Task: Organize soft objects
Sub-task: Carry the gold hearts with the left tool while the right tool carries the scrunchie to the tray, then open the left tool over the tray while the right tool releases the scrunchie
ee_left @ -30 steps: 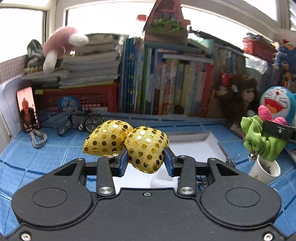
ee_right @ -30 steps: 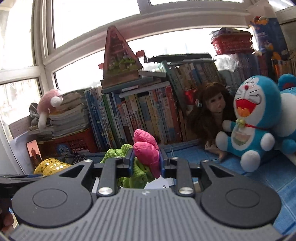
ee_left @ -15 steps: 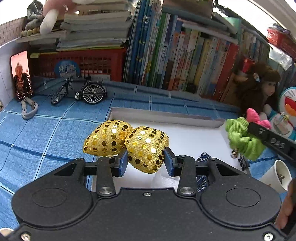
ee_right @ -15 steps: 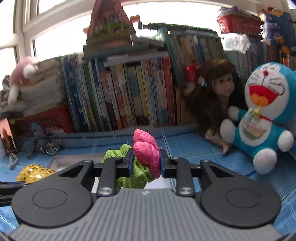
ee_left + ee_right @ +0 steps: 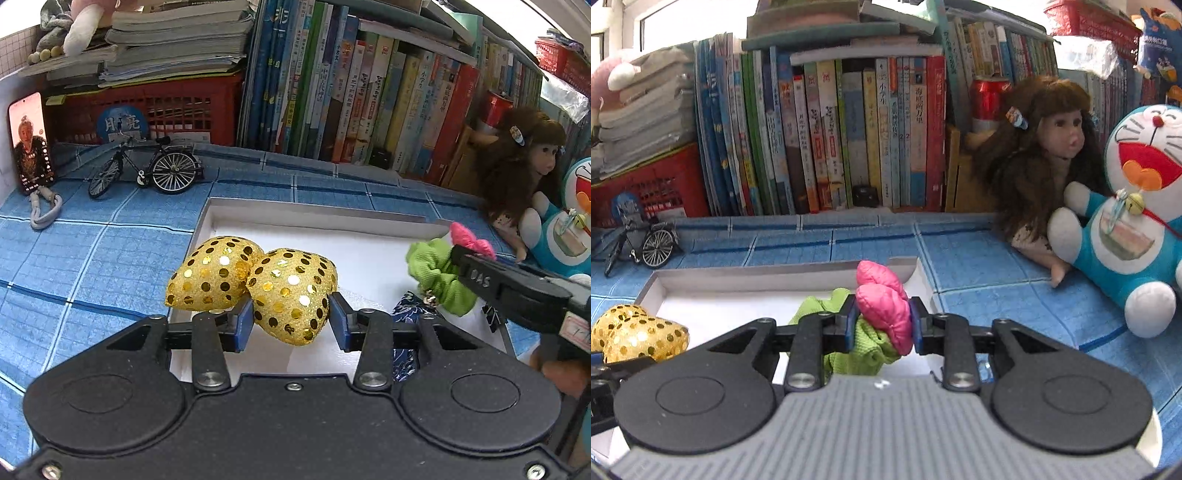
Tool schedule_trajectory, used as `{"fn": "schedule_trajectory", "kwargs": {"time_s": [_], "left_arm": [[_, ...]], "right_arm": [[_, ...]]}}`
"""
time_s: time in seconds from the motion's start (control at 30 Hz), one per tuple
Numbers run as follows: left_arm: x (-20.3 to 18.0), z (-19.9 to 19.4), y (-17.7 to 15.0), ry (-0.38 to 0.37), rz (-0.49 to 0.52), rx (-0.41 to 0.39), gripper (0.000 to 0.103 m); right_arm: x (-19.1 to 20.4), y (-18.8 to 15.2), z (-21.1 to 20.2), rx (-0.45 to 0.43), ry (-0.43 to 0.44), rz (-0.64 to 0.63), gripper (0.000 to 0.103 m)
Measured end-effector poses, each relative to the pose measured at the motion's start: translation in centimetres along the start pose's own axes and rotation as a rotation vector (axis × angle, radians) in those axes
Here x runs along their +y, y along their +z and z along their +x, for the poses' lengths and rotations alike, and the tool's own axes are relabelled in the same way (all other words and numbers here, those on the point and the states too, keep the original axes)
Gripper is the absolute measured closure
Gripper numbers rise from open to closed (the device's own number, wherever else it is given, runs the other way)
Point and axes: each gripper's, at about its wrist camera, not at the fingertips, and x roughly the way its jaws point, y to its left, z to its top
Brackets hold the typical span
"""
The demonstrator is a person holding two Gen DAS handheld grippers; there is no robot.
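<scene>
Over the white tray (image 5: 295, 214), the left claw (image 5: 291, 320) pinched the gold sequined hearts (image 5: 255, 280); the right claw (image 5: 882, 325) pinched a pink-and-green soft toy (image 5: 882, 306) above the tray's right side.

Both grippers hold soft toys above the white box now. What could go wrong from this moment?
1. The left gripper pinches only one lobe of the gold sequin hearts; the other could snag the white box wall.
2. The right gripper, holding the pink and green scrunchie, is close; the grippers might collide.
</scene>
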Motion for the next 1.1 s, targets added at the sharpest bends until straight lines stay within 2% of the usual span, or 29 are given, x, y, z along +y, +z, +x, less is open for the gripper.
{"fn": "schedule_trajectory", "kwargs": {"time_s": [0.2,0.3,0.5,0.57,0.6,0.73,0.87,1.1], "left_arm": [[0.5,0.2,-0.2,-0.021,-0.027,0.011,0.061],[0.4,0.6,-0.6,-0.019,-0.022,0.026,0.060],[0.5,0.8,-1.2,-0.038,-0.043,0.037,0.060],[0.3,0.6,-1.1,-0.046,-0.039,0.034,0.056],[0.3,0.4,-1.1,-0.050,-0.037,0.032,0.055],[0.2,-0.5,-1.1,-0.048,-0.042,0.001,0.033],[-0.2,-1.6,-1.2,-0.041,-0.005,-0.028,0.031],[-0.1,-4.0,-1.8,-0.057,-0.007,-0.079,0.025]], "right_arm": [[0.2,-0.3,0.3,0.032,0.026,0.008,0.068],[0.3,-0.4,0.5,0.047,0.035,-0.005,0.063],[0.2,-0.5,0.4,0.050,0.047,-0.004,0.061],[0.0,-0.4,0.0,0.037,0.067,0.007,0.051],[-0.1,-0.3,-0.1,0.032,0.077,0.009,0.043],[0.0,0.0,-0.8,0.019,0.092,-0.002,0.038],[-0.2,0.2,-2.0,-0.007,0.093,-0.022,0.030],[-1.0,0.3,-4.9,-0.046,0.116,-0.039,0.023]]}}
